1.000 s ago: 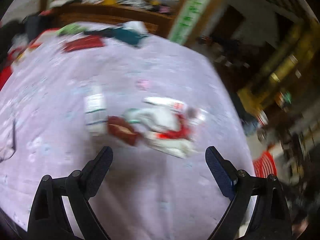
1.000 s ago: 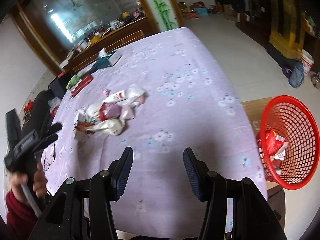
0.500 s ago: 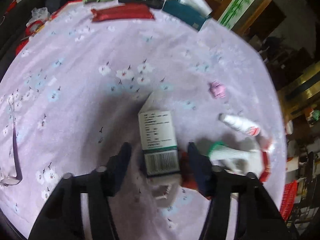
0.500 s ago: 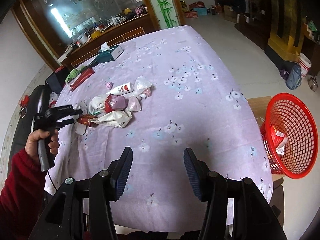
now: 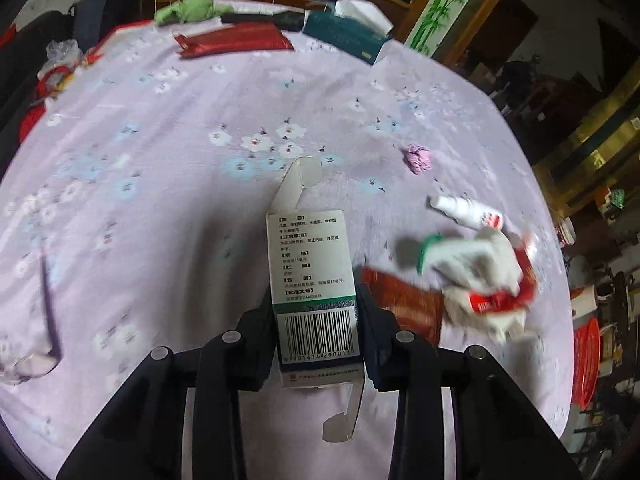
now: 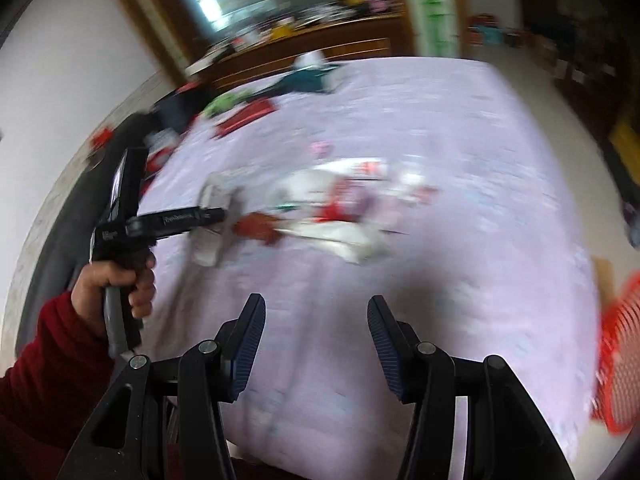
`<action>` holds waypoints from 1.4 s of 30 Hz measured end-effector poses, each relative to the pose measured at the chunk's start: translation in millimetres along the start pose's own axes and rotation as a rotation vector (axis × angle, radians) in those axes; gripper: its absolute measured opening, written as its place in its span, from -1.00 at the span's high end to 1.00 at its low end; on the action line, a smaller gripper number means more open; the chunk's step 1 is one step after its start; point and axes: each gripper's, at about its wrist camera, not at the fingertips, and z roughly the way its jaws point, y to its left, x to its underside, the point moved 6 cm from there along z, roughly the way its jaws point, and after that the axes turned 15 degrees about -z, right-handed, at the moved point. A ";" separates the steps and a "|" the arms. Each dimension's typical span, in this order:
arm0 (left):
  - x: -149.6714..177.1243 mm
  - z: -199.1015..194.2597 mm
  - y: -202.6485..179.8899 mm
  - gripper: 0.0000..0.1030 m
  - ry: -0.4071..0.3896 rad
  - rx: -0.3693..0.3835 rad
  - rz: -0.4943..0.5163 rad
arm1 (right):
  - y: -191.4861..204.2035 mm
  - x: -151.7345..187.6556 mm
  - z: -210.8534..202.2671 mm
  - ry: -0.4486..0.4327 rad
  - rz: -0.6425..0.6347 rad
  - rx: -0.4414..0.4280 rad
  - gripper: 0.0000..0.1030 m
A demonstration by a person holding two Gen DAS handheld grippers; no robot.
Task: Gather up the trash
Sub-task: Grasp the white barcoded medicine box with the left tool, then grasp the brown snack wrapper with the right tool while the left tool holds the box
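Left gripper (image 5: 316, 312) clamps carton (image 5: 310, 264) above table (image 5: 160, 160); right gripper (image 6: 316, 336) jaws wide apart, empty; basket (image 6: 622, 364) beside table's right edge.

1 box (image 5: 312, 276), 1 bottle (image 5: 466, 212), 1 basket (image 6: 622, 364)

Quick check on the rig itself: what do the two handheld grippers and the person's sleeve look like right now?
Both grippers are black, angular frames with round silver pivot bolts. The right gripper carries dark blue ribbed pads on its fingers. The left gripper seen from the right wrist view is pistol-shaped with small white lettering along its black body. The sleeve is dark red knit. No cables visible.
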 end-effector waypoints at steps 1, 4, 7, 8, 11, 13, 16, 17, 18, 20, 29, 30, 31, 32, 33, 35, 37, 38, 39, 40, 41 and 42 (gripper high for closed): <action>3.9 -7.2 4.0 0.33 -0.002 0.008 0.000 | 7.8 -6.8 9.8 0.007 -0.029 -0.022 -0.11; 17.0 -29.3 17.9 0.33 -0.018 0.013 0.012 | 33.7 -29.7 49.1 0.044 -0.124 -0.087 -0.11; 29.2 -45.2 28.2 0.33 -0.027 0.016 0.025 | 50.8 -47.2 89.1 0.089 -0.202 -0.110 -0.11; 34.0 -50.7 30.9 0.33 -0.028 0.023 0.026 | 55.8 -52.4 102.4 0.106 -0.233 -0.117 -0.11; 46.8 -62.8 39.7 0.33 -0.034 0.029 0.023 | 63.2 -66.3 136.6 0.145 -0.305 -0.108 -0.12; 52.1 -65.5 44.2 0.33 -0.031 0.033 0.023 | 63.9 -73.3 152.4 0.156 -0.325 -0.099 -0.11; 59.4 -68.0 52.5 0.33 -0.025 0.030 0.015 | 57.7 -81.2 178.8 0.197 -0.346 -0.079 -0.11; 61.0 -67.6 54.4 0.33 -0.023 0.027 0.016 | 55.4 -83.4 186.3 0.202 -0.362 -0.060 -0.11; 62.4 -67.7 56.1 0.33 -0.022 0.025 0.017 | 52.5 -83.4 190.5 0.212 -0.375 -0.050 -0.11; 64.9 -67.1 57.9 0.33 -0.020 0.026 0.017 | 50.2 -81.1 200.8 0.246 -0.390 -0.048 -0.12; 66.4 -56.7 46.6 0.33 -0.027 0.024 0.045 | 52.1 -65.6 190.4 0.226 -0.304 -0.029 0.38; 66.4 -55.8 42.9 0.33 -0.035 0.019 0.055 | 52.8 -63.0 183.9 0.214 -0.277 -0.033 0.40; 66.6 -55.4 38.9 0.33 -0.043 0.017 0.065 | 53.4 -61.6 178.6 0.204 -0.255 -0.039 0.41; 66.9 -55.4 34.1 0.33 -0.050 0.018 0.075 | 52.4 -58.1 167.2 0.182 -0.204 -0.057 0.41; 67.0 -55.3 30.2 0.33 -0.054 0.022 0.082 | 52.3 -54.0 158.0 0.167 -0.162 -0.077 0.41; 67.8 -55.8 20.8 0.33 -0.062 0.036 0.093 | 51.0 -44.9 138.1 0.140 -0.091 -0.108 0.41; 70.0 -56.9 8.6 0.33 -0.073 0.042 0.124 | 50.2 -35.7 119.7 0.113 -0.047 -0.116 0.41; 71.5 -57.8 -0.2 0.33 -0.079 0.045 0.148 | 47.4 -28.6 105.2 0.091 -0.016 -0.122 0.41; 72.3 -58.3 -6.4 0.33 -0.084 0.049 0.164 | 44.9 -23.5 94.8 0.077 0.009 -0.121 0.41; 73.5 -59.0 -13.3 0.33 -0.088 0.055 0.180 | 41.5 -17.4 84.0 0.062 0.041 -0.120 0.41; 75.4 -59.5 -23.2 0.33 -0.089 0.063 0.202 | 35.7 -11.0 74.1 0.047 0.080 -0.122 0.41; 76.7 -58.9 -28.9 0.33 -0.087 0.069 0.213 | 30.8 -5.6 67.6 0.036 0.108 -0.120 0.41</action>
